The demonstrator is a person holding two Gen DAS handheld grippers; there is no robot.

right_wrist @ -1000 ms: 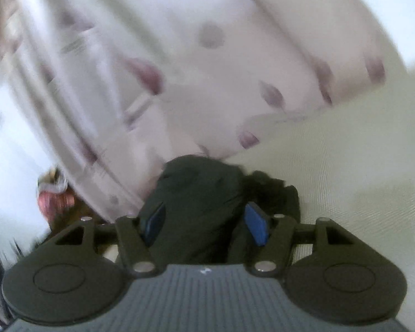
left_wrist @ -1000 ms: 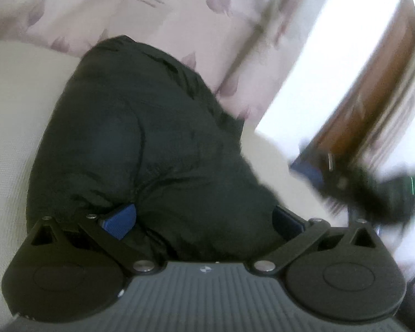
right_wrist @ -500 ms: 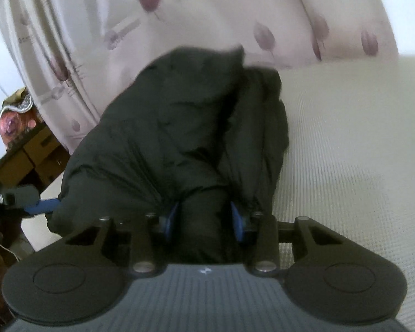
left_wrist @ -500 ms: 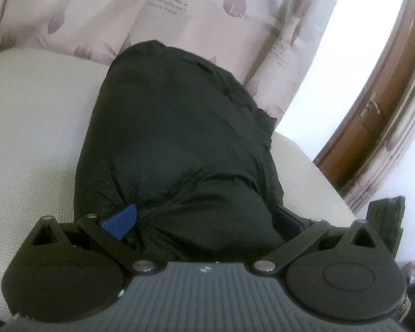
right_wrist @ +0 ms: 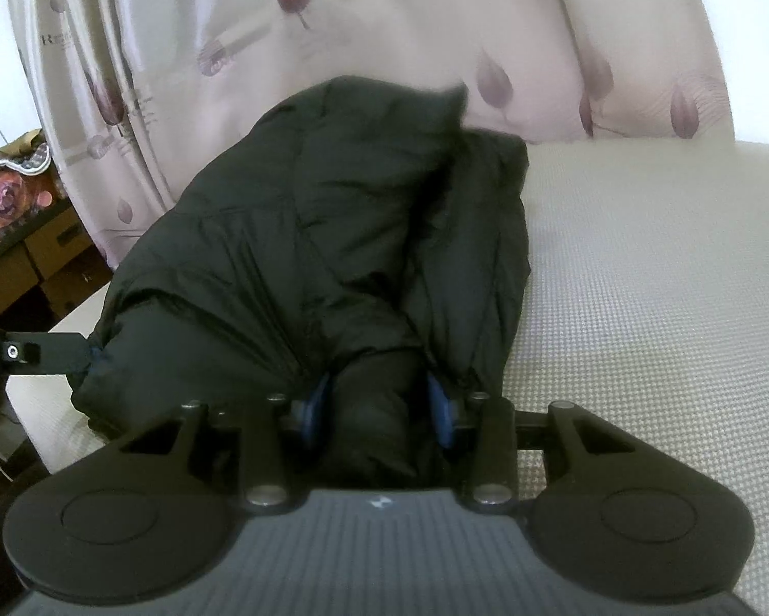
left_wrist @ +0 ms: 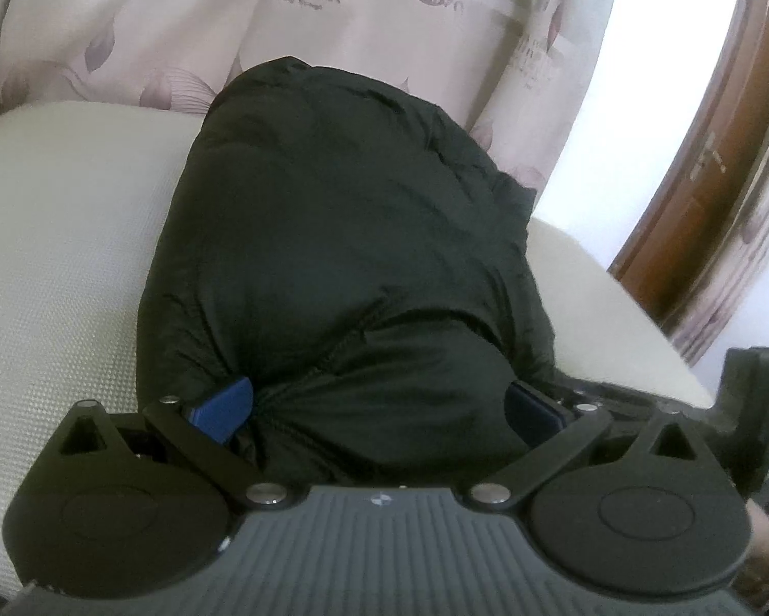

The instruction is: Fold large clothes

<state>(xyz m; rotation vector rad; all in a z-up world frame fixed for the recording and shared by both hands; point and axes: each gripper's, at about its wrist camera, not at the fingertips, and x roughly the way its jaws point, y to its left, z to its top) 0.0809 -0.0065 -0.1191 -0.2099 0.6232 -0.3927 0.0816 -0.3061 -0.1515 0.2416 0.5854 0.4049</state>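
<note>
Left wrist view shows your left hand-held gripper [left_wrist: 379,405] spread wide around a thick bunch of the black padded jacket [left_wrist: 343,236], which lies bundled on the cream mattress [left_wrist: 61,236] by the curtain [left_wrist: 143,15]. Your right hand-held gripper [right_wrist: 379,405] is pinched narrow on another fold; a fold-over appears in hand, so next carry both edges together evenly

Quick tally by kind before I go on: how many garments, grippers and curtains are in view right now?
Black puffer jacket: 1, lying on the cream bed
Grippers: 2, the left gripper and the right gripper, both with jacket fabric between their fingers
Floral curtain: 1
Total: 4
</note>
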